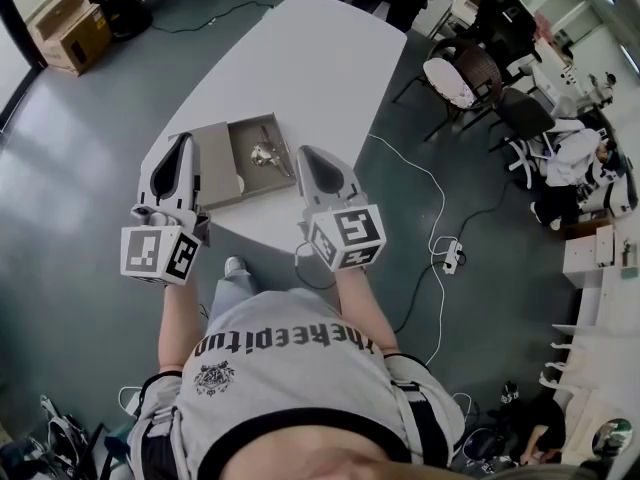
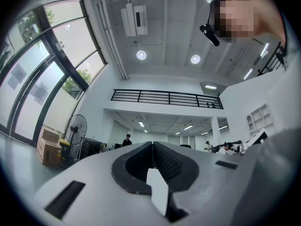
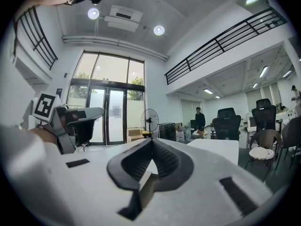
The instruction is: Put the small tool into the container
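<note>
1. So, both arms were stretched forward over the near end of the white table (image 1: 310, 58). The left tongs (image 1: 183, 140) and right tongs (image 1: 303, 152) pointed away from the body, side by side and apart from each other.
2. Left tongs: jaws together, nothing between them. They tilted slightly upward, and the left gripper view looked out at the ceiling and the far room, not at the table.
3. Right tongs: jaws together too, empty. They pointed about level. The left tongs and their marker cube (image 3: 45, 106) showed at the left edge of the right gripper view.
4. In the head view the tongs flanked the container (image 1: 216, 164). The left tongs sat over its flat lid side and the right tongs just beside its right edge. Neither touched it, as far as the views showed.
5. The small tool (image 1: 264, 155), a metallic piece, lay inside the container's open tray half, clear of both tongs.
6. The container sat at the near end of the table, close to the person.
7. Room:
   - Grey floor, with cardboard boxes (image 1: 70, 30) at the far left.
   - Chairs (image 1: 470, 73) to the right of the table.
   - A power strip (image 1: 447, 256) on a white cable on the floor.
   - A standing fan (image 2: 75, 128) by tall windows (image 2: 42, 74).
   - A balcony railing (image 2: 167, 98) above, and round ceiling lights (image 2: 141, 54).
</note>
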